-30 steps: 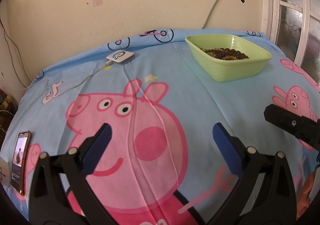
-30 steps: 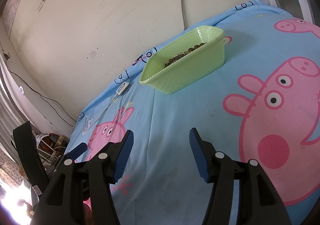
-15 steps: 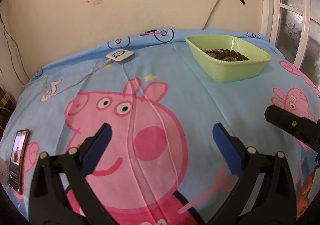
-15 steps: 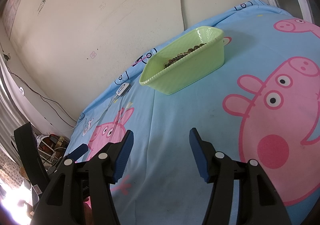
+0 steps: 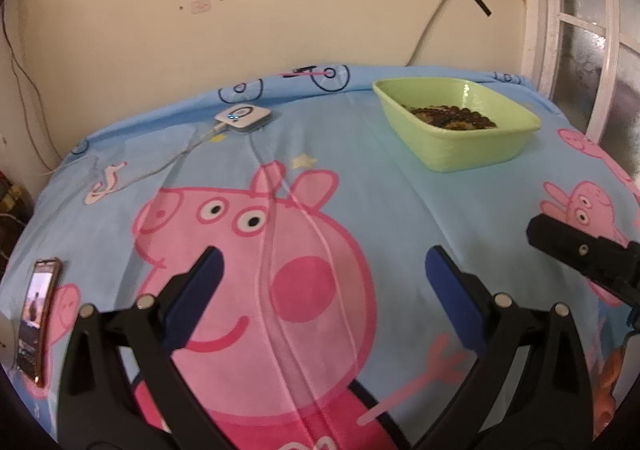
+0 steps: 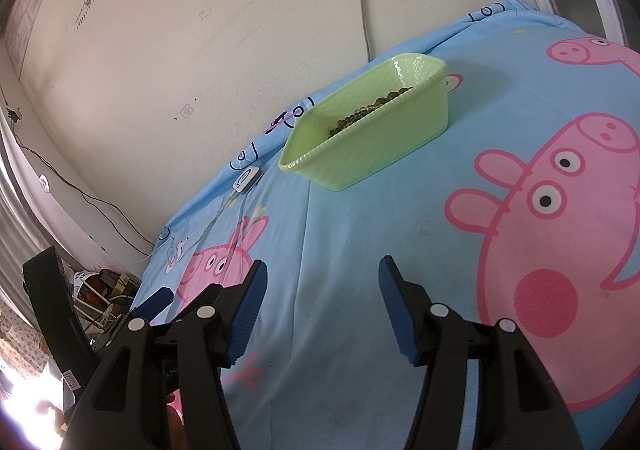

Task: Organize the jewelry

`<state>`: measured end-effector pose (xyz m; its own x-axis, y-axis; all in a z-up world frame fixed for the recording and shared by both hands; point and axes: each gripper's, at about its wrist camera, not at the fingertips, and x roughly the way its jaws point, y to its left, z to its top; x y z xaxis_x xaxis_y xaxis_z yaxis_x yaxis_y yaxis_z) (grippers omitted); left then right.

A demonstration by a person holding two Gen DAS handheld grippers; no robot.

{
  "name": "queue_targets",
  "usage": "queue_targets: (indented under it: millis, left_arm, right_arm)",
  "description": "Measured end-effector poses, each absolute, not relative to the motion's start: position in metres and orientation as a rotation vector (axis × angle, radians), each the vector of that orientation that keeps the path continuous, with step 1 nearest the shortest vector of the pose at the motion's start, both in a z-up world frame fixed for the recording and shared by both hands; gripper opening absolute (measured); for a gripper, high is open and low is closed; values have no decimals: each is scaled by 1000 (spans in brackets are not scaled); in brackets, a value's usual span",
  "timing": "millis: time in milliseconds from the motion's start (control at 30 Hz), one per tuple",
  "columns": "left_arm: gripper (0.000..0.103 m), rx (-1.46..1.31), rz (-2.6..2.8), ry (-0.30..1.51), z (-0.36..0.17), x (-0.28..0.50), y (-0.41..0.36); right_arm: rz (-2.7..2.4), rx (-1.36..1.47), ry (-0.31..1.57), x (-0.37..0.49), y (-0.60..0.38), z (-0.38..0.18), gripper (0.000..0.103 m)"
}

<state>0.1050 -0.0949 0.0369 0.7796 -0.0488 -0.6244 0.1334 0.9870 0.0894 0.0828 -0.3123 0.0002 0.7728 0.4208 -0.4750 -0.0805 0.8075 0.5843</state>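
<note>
A light green plastic tub (image 5: 464, 144) stands at the far right of the bed, with dark beaded jewelry (image 5: 450, 117) lying in it. The tub also shows in the right wrist view (image 6: 372, 146), with beads (image 6: 372, 108) along its far wall. My left gripper (image 5: 322, 266) is open and empty, low over the pink pig print, well short of the tub. My right gripper (image 6: 322, 276) is open and empty over the blue sheet in front of the tub. Its black finger (image 5: 580, 250) shows at the right edge of the left wrist view.
A white charger puck (image 5: 243, 117) with a cable lies near the wall on the cartoon bedsheet (image 5: 380, 190). A phone (image 5: 36, 316) lies at the bed's left edge. A wall is behind and a window frame (image 5: 576, 34) at right. Clutter (image 6: 100, 290) sits beside the bed.
The left wrist view has tilted up slightly, so the phone sits a bit more to the right. Both grippers stay open and almost still.
</note>
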Motion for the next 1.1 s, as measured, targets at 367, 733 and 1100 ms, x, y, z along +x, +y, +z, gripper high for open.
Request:
queue_targets:
  millis: [367,733,1100]
  left_arm:
    - [97,127,-108,674,37,105,-95]
    - [97,127,-108,679,36,105,-95]
    - [97,133,-98,722,33,109,-93]
  right_arm:
    - [288,574,635,82,-313,0,34]
    - [288,575,634,84,-313,1,34]
    - [285,572,634,88,-311,3,34]
